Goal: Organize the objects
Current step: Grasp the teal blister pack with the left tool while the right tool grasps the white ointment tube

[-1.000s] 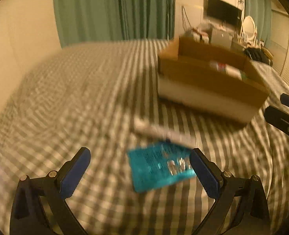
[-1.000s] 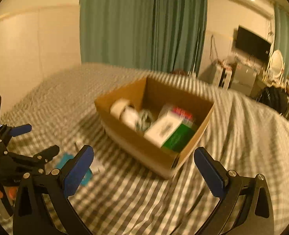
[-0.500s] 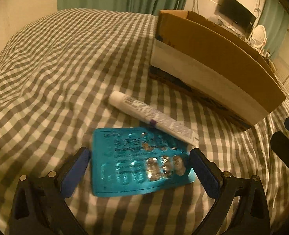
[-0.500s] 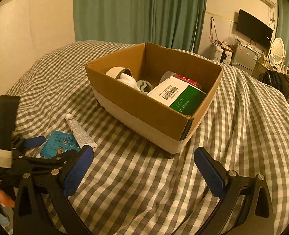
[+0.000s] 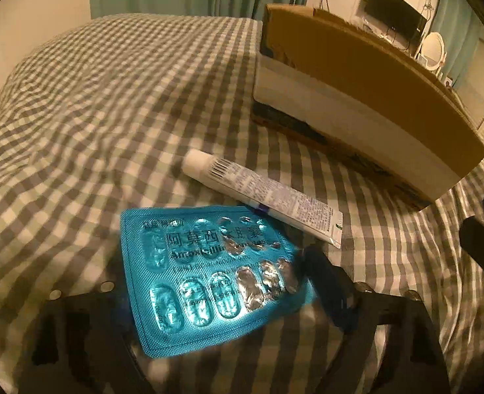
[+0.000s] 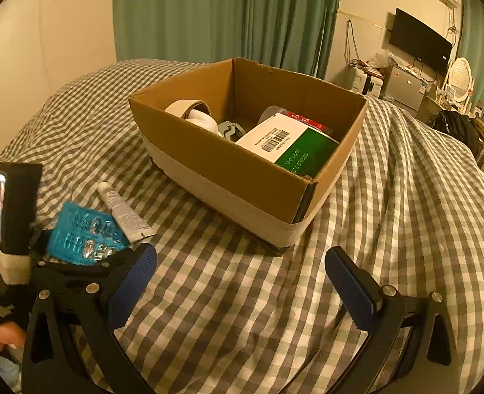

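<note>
Straddling the teal foil blister pack (image 5: pixel 209 269) mid-bed, left gripper (image 5: pixel 209 298) closing, grip unclear; right gripper (image 6: pixel 242 282) gapes, idle, near brown cardboard box (image 6: pixel 228 161).

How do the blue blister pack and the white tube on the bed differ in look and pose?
The blister pack is a flat teal foil sheet; the tube is a slim white cylinder with fine print. The blister pack lies between the left gripper's fingers; the tube lies beyond them, nearer the cardboard box. Both rest on the checked bedspread.
</note>
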Demonstrator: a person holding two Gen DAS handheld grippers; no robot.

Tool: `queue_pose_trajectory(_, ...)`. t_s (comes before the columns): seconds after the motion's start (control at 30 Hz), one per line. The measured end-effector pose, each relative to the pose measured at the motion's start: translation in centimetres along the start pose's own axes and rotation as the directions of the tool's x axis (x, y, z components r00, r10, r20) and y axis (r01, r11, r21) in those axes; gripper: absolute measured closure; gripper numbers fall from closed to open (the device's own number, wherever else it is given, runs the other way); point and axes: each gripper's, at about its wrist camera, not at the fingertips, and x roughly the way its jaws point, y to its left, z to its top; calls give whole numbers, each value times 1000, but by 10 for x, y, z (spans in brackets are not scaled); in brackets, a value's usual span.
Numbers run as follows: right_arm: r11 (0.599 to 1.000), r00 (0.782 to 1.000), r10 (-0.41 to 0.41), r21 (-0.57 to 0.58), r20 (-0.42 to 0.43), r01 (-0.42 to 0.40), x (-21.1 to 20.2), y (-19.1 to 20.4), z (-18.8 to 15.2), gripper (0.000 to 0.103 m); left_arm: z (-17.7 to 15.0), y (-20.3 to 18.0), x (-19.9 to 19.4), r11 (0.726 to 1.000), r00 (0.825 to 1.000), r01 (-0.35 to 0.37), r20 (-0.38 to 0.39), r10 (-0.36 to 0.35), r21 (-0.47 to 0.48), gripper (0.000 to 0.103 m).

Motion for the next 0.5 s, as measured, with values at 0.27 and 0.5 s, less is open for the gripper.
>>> queue_pose_trajectory(0.27,1000,1000,-1,-15,-2,1,1,3,-2,0,7,22,-46,997,997,46,61,-42,-62,16)
queue_pose_trajectory(0.5,987,992,129,-99,4,-127,9,37,9,0,27,56,-73,993,984,-104,139,111,-58,16)
